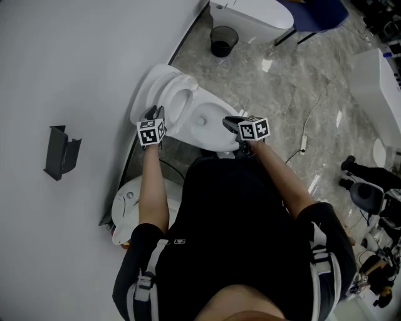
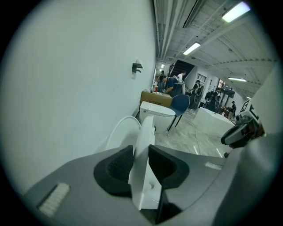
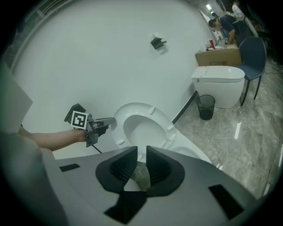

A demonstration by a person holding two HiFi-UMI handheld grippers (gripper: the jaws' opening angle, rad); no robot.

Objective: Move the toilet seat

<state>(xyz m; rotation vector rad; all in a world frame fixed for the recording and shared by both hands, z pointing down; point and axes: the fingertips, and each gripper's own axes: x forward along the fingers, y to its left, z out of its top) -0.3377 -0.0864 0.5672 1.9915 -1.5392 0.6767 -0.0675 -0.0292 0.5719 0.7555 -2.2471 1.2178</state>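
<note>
**Left gripper pinches the raised seat, right one hangs free**

Here we go: two grippers in play and two toilets in shot. The toilet seat (image 1: 190, 84) stands upright against the wall, centre of the head view, above the near toilet's bowl (image 1: 210, 119). The left gripper (image 1: 155, 114) is on the seat's left edge, and its own view shows the jaws pinching that thin white rim between the pads. The right gripper (image 1: 229, 121) hovers over the bowl's right side, jaws a narrow slit apart with nothing caught in them. Top of frame: the second toilet (image 1: 254, 15), one black bin (image 1: 223, 41) beside it, and one blue chair (image 1: 316, 15). One dark bracket (image 1: 61, 152) sits on the wall, left.
</note>
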